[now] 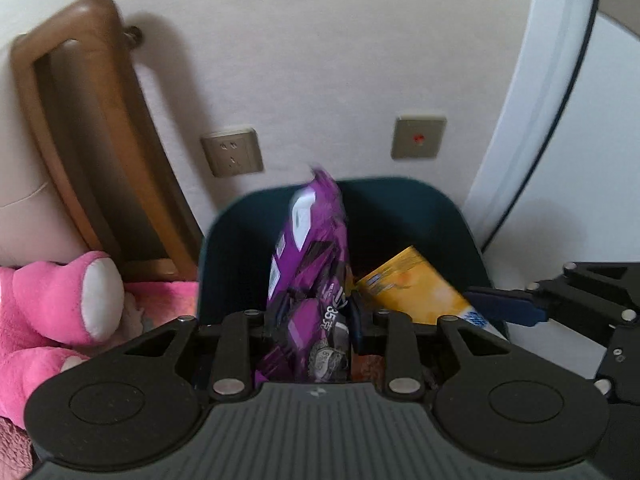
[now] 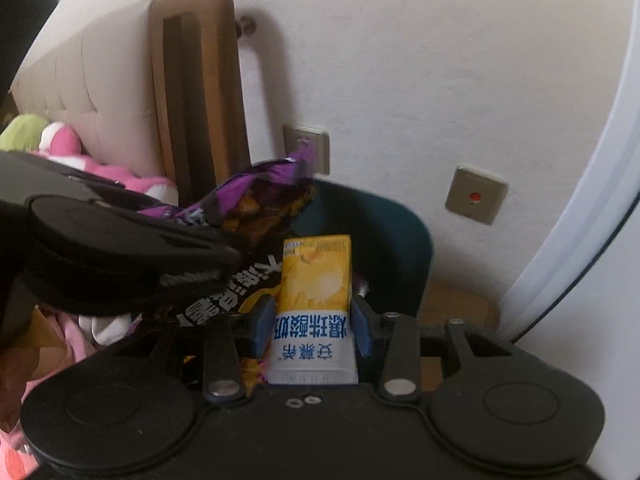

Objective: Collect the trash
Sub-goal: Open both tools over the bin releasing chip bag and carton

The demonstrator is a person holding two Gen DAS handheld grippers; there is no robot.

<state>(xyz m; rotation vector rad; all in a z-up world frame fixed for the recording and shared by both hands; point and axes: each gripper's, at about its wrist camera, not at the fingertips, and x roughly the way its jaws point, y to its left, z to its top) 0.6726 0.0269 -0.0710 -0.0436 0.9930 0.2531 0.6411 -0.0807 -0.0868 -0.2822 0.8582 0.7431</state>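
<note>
The left gripper (image 1: pixel 310 320) pinches a purple wrapper (image 1: pixel 310 264) upright over the bin (image 1: pixel 232 240); the right gripper (image 2: pixel 312 320) clamps a yellow carton (image 2: pixel 316 276) alongside, both seemingly poised above the opening to drop in cleanly.

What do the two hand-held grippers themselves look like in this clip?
Both are matte black. The left hand-held gripper has a grey ribbed base plate, two round discs, linkage bars with silver rivets. The right hand-held gripper is built the same, with blue finger pads. No cables, sleeves or hands show.
</note>
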